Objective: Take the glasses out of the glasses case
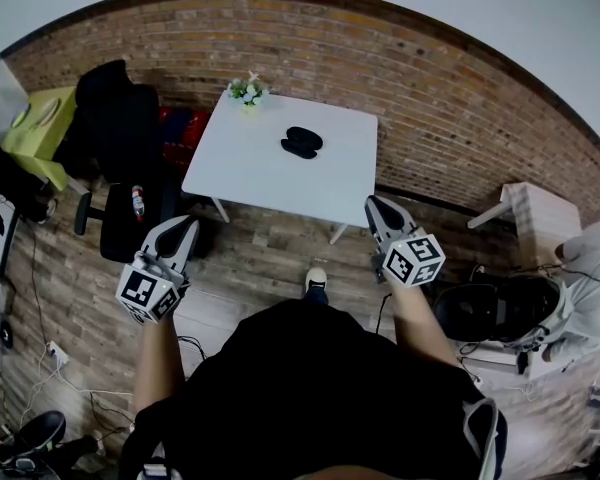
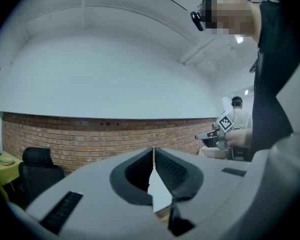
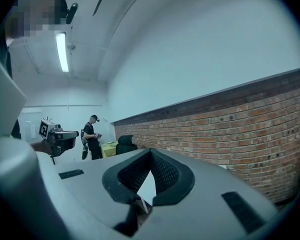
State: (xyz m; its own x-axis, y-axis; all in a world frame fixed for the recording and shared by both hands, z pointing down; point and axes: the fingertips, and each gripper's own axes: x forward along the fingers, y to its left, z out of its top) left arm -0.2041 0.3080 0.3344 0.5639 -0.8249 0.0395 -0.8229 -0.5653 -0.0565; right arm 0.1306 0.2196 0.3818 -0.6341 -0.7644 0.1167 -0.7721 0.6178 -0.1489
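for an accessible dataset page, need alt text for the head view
From above, a person holds the left gripper and right gripper, both shut and empty, short of a white table where a dark glasses case lies. A flower pot stands at its far corner; a black chair is to the left, a brick wall behind.

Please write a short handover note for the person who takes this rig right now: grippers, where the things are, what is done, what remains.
Left gripper: jaws together, empty, held up short of the table.
Right gripper: the same.
Glasses case: lies on the white table, toward its far edge; it looks closed and no gripper touches it.
Done: nothing yet.
Left: step to the table, open the case, lift the glasses out.
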